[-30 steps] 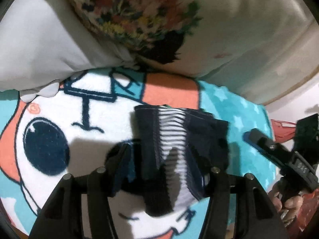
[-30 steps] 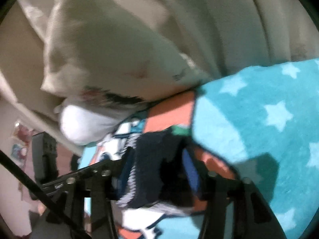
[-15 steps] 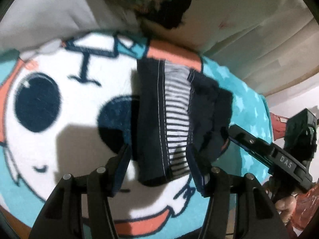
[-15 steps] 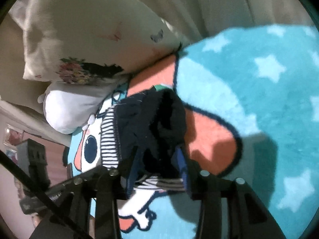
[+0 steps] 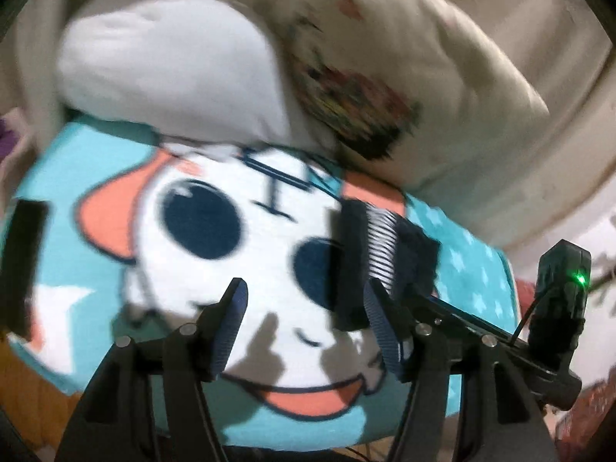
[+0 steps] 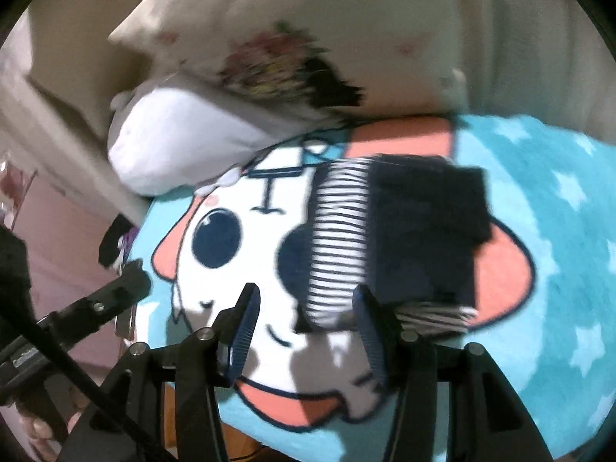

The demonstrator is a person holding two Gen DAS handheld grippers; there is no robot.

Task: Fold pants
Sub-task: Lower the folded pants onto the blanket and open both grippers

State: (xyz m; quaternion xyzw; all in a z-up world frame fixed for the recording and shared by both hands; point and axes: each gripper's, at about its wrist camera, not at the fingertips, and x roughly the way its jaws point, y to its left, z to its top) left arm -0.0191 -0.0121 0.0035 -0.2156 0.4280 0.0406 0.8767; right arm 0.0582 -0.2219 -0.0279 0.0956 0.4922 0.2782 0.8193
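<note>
The pants (image 6: 404, 246) are a small folded bundle, dark navy with a white striped band, lying on the cartoon-face blanket (image 6: 546, 269). In the left wrist view they (image 5: 381, 254) sit right of centre. My left gripper (image 5: 304, 331) is open and empty, pulled back from the bundle, its right finger near the bundle's near edge. My right gripper (image 6: 304, 331) is open and empty, just short of the bundle's near edge. Both views are motion-blurred.
Two pillows lie at the head of the bed, one white (image 5: 169, 77) and one cream with a flower print (image 5: 385, 77). The right gripper's body (image 5: 554, 315) shows at the right in the left wrist view. The blanket's front edge (image 6: 292, 439) is close below the grippers.
Both grippers have let go of the pants and backed away. The bundle now lies flat on the blanket, and more of the blanket's cartoon face is in view.
</note>
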